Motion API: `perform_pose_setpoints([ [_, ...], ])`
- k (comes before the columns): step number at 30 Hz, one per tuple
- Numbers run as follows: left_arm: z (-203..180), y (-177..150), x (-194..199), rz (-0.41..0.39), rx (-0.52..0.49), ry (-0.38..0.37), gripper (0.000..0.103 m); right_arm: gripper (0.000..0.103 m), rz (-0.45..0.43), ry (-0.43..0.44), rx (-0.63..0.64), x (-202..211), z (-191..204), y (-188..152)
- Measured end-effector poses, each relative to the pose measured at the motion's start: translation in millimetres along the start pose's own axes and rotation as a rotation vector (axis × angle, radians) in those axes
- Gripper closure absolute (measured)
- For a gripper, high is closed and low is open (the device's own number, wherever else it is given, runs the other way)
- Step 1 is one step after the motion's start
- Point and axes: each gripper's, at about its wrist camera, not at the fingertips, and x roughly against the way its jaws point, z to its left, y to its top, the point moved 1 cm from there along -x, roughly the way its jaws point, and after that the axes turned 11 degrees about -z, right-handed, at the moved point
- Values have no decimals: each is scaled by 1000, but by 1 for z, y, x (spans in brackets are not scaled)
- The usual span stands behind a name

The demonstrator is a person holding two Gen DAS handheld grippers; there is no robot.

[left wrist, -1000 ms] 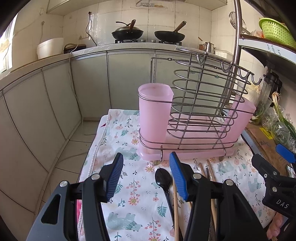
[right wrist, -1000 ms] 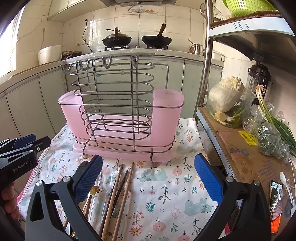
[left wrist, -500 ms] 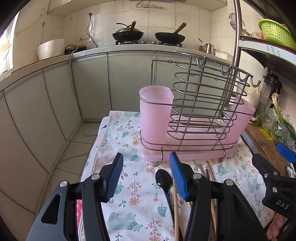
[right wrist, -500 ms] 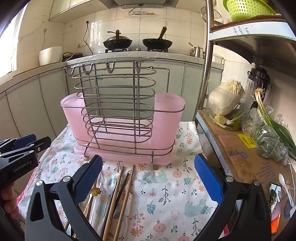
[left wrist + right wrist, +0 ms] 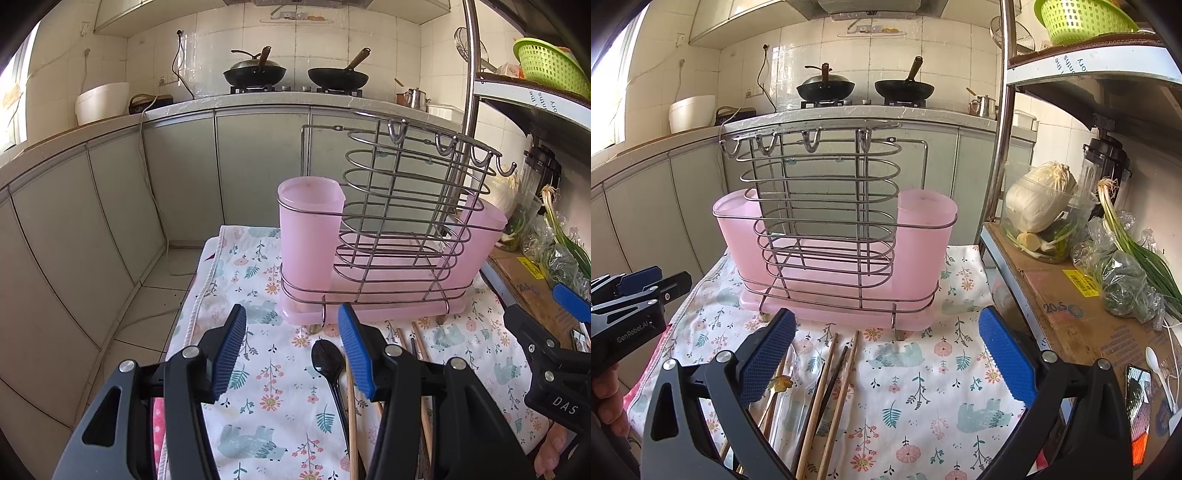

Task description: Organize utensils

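A wire utensil rack (image 5: 402,206) (image 5: 827,206) with pink plastic cups at both ends stands on a floral cloth (image 5: 273,387) (image 5: 942,373). In front of it lie a black spoon (image 5: 328,363), several wooden chopsticks (image 5: 827,384) and a spoon with a yellow flower end (image 5: 781,384). My left gripper (image 5: 291,354) is open just above the cloth, the black spoon's bowl beside its right finger. My right gripper (image 5: 886,358) is open wide, with the chopsticks near its left finger. Neither holds anything.
A metal shelf at the right carries a cardboard box (image 5: 1071,314), a cabbage in a clear tub (image 5: 1041,206), green onions (image 5: 1134,254) and a phone (image 5: 1139,406). Grey cabinets and a counter with two woks (image 5: 864,88) stand behind. The floor drops off left of the cloth.
Both views have drifted a little, so the rack sits slightly differently in frame. Both grippers stay open and the utensils have not moved.
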Motion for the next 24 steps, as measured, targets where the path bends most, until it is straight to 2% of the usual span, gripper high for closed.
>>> perform_pose_setpoints([
  [24, 4, 3, -1, 7, 8, 9, 52, 3, -5, 8, 9, 2, 2, 5],
])
